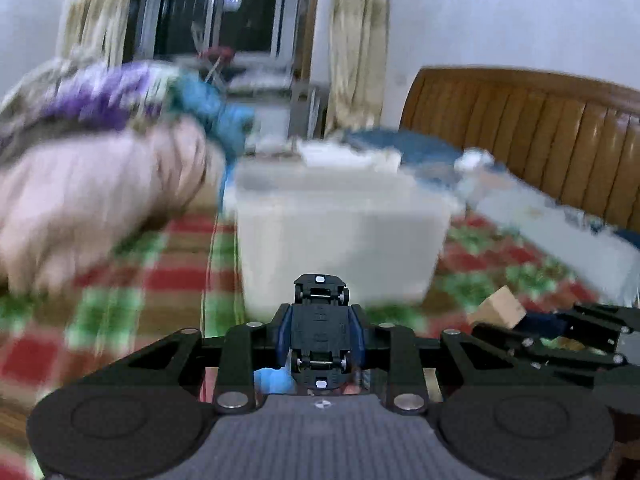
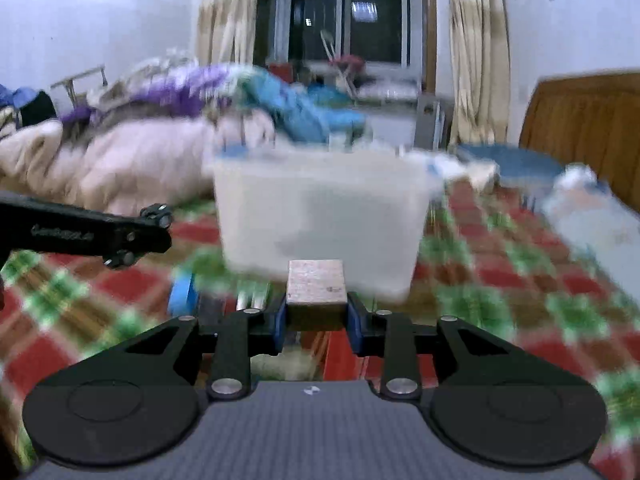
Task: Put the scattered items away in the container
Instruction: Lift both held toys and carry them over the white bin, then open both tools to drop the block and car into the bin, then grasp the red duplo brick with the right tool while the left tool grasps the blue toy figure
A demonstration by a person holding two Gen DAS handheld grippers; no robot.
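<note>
My left gripper [image 1: 320, 330] is shut on a black toy car [image 1: 320, 332], held belly-up above the checked bedspread. My right gripper [image 2: 317, 322] is shut on a wooden block [image 2: 316, 282]. The white plastic container [image 1: 340, 236] stands on the bed just ahead of both grippers; it also shows in the right wrist view [image 2: 320, 220]. In the left wrist view the right gripper [image 1: 560, 336] sits at the lower right with the wooden block [image 1: 500, 306] in it. In the right wrist view the left gripper's fingers [image 2: 136, 236] reach in from the left.
A pile of pink, purple and blue bedding [image 2: 160, 136] lies behind and left of the container. A wooden headboard [image 1: 540, 128] is at the right. A blue flat item [image 2: 182, 292] lies on the bedspread [image 2: 500, 300] left of my right gripper. The views are motion-blurred.
</note>
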